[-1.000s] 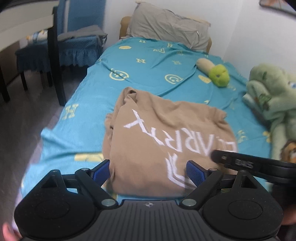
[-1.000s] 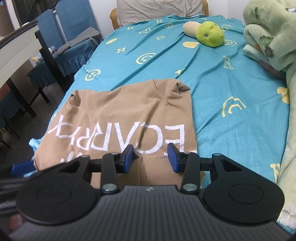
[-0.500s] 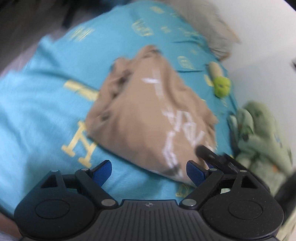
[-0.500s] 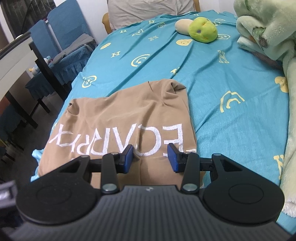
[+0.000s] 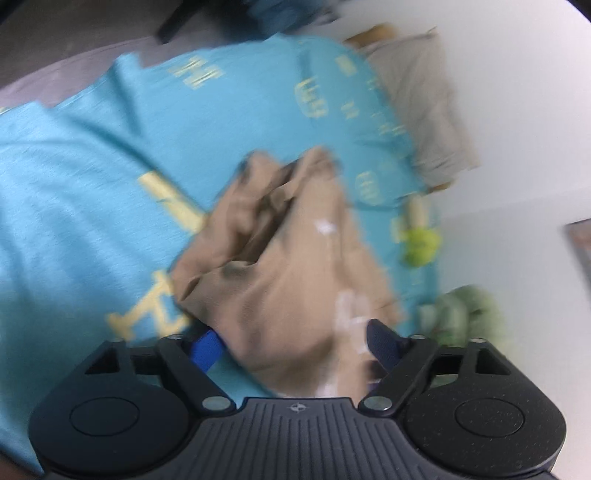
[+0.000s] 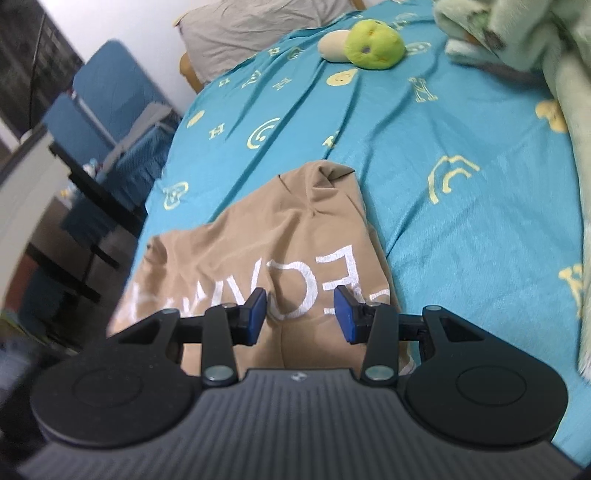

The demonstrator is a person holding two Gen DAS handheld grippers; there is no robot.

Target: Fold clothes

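Observation:
A tan shirt (image 5: 295, 277) with white lettering lies folded on the turquoise bedsheet (image 5: 92, 203). The left wrist view is blurred. My left gripper (image 5: 295, 347) is low at the shirt's bunched side edge and its jaws are closing, with the fabric between the blue pads (image 5: 207, 349); I see no firm pinch. In the right wrist view the shirt (image 6: 277, 229) spreads below my right gripper (image 6: 301, 314). Its jaws stand partly open over the near hem, above the lettering, with the cloth lying flat under them.
A yellow-green plush ball (image 6: 373, 44) and a pale green plush heap (image 6: 554, 55) sit on the sheet (image 6: 461, 240) at the far right. A grey pillow (image 6: 251, 26) is at the headboard. Blue chairs (image 6: 110, 110) and a dark table (image 6: 85, 192) stand beside the bed's left edge.
The left gripper rolled, sank toward the shirt's side edge, and its jaws narrowed around the fabric. The right gripper tilted a little but stayed over the hem.

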